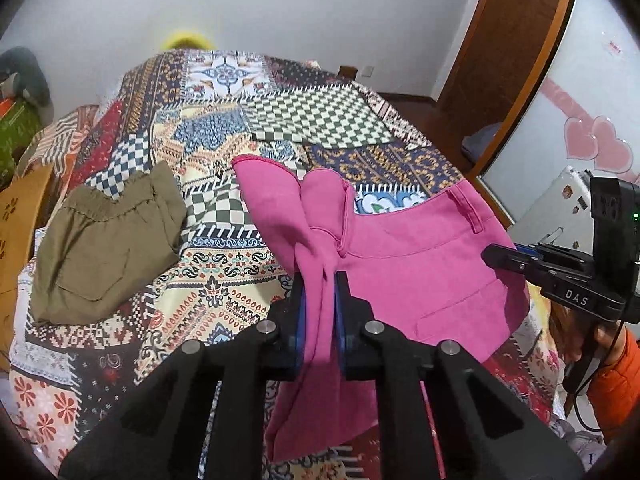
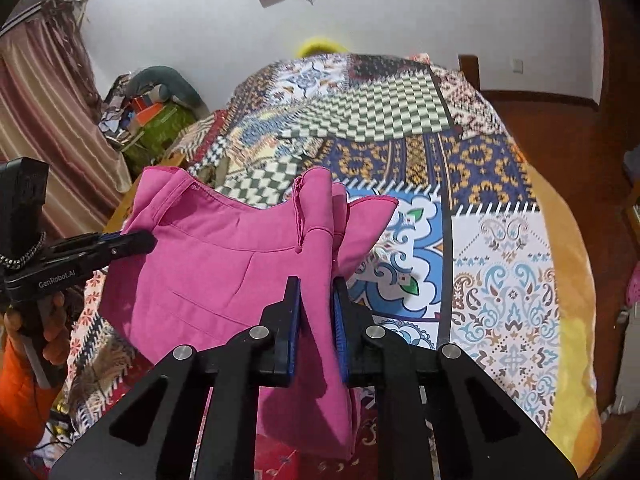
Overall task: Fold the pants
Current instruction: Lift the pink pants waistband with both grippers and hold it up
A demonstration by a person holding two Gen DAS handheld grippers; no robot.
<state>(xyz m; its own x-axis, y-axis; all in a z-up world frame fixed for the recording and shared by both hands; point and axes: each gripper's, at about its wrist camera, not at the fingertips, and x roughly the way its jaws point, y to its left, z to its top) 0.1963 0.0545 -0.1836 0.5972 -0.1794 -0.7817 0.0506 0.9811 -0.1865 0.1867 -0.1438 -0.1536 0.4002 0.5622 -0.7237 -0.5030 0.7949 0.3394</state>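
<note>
Surroundings: olive-green shorts (image 1: pixel 106 246) lie folded on the patchwork bedspread (image 1: pixel 224 128) to your left, well apart from the work; a wooden door (image 1: pixel 516 36) stands at the right.
Pants: pink pants (image 1: pixel 404 256) hang lifted above the bedspread, stretched between your two tools.
Left gripper (image 1: pixel 320 280): closed tight on a bunched fold of pink cloth.
Right gripper (image 2: pixel 316 284): likewise clamped on the fabric's other end, your orange sleeve (image 1: pixel 616 376) behind it.

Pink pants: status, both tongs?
Left tongs and right tongs shut on pink pants, lifted off bedspread. Olive pants lie aside, clear.
</note>
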